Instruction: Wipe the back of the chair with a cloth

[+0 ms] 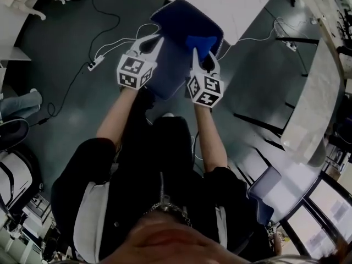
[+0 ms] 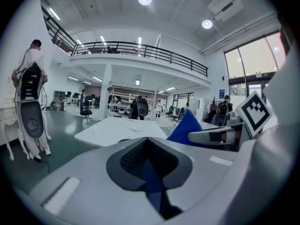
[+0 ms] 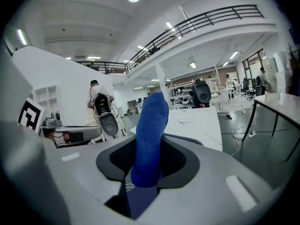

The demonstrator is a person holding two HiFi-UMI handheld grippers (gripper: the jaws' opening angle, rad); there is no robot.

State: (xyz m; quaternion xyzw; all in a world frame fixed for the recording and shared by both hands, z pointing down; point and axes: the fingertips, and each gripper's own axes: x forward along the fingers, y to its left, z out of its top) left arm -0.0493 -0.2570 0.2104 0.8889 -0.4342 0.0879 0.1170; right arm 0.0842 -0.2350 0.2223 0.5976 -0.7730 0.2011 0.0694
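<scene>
The right gripper [image 1: 201,58] is clamping an upright blue cloth [image 3: 150,135] at the chair back's [image 1: 171,65] top edge, while the left gripper [image 1: 153,42] is hovering alongside, jaws together and empty.

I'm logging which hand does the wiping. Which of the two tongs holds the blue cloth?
The right tongs: a bright blue cloth stands clamped between them, above the chair back. The left tongs are shut with no cloth between them.
</scene>
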